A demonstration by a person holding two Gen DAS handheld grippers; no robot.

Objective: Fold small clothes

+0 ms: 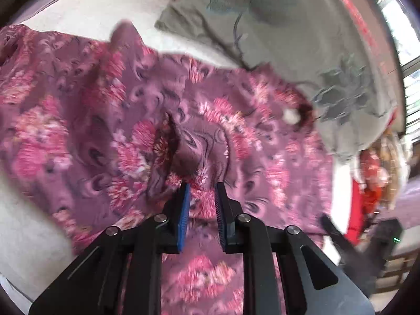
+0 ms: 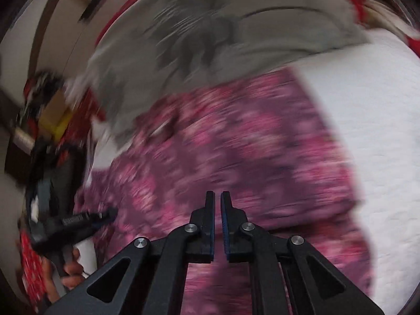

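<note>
Looking along our left gripper (image 1: 202, 191), we see its blue-padded fingers (image 1: 183, 215) standing a little apart, pointed down at a purple garment with pink flowers (image 1: 105, 110). The cloth bunches up into a fold (image 1: 168, 152) just beyond the tips, and some of it lies in the gap between the pads, but we cannot tell whether they pinch it or merely sit over it. The garment is spread on a white quilted bed cover (image 1: 86, 15), rumpled rather than flat. A grey garment with a darker leaf print (image 1: 288, 39) lies beside it, its edge overlapping the purple cloth on the far right side. Red fabric (image 1: 362, 210) shows at the right edge, too blurred to name.

From the right wrist view everything is smeared by motion. Our right gripper (image 2: 218, 197) is nearly clenched, with only a thin slit between the fingers and nothing gripped in it. It hangs above the purple garment (image 2: 236, 157), with the grey garment (image 2: 210, 39) further off and the white bed cover (image 2: 380, 131) to the right. At the lower left of this view we see the left gripper (image 2: 110, 214) with its tip at the edge of the purple cloth, and a hand (image 2: 71, 273) wrapped around its handle.
</note>
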